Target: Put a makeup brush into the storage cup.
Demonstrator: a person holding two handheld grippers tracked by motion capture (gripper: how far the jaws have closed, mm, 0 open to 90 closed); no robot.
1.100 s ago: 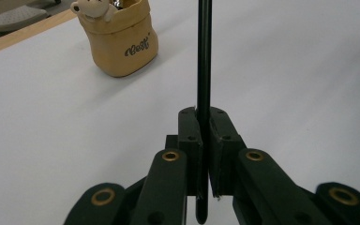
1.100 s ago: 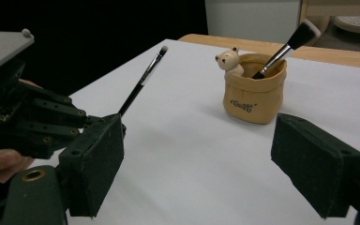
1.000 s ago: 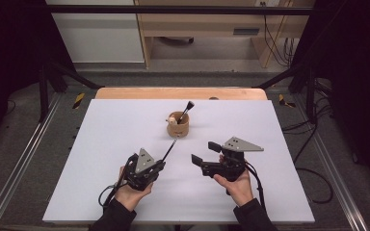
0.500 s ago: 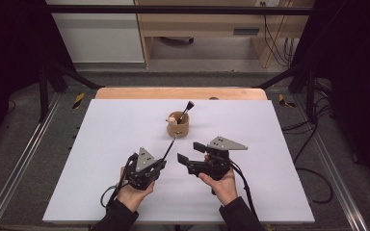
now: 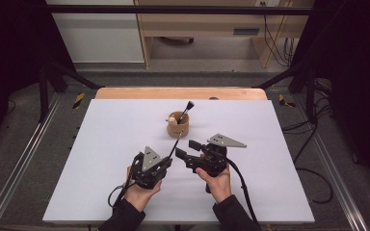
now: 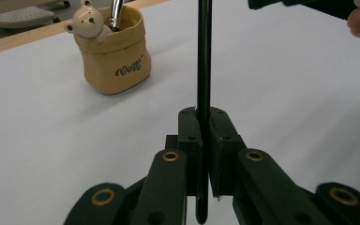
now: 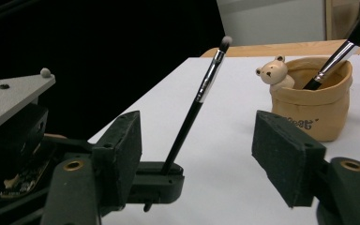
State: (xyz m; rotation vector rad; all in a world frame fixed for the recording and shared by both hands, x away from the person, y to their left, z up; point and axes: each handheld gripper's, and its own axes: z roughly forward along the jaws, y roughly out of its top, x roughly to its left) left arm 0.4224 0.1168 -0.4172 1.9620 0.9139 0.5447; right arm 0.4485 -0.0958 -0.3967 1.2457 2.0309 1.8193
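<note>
Right gripper (image 5: 187,151) moved left, jaws wide, toward upright makeup brush (image 5: 177,142) clamped in left gripper (image 5: 161,166).

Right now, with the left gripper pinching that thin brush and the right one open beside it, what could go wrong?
The left gripper holds the thin brush near its tail end, so it may pivot or slip. The open right gripper surrounds the shaft and could knock it sideways when closing. The bear pot already holds another brush, which could block insertion.
</note>
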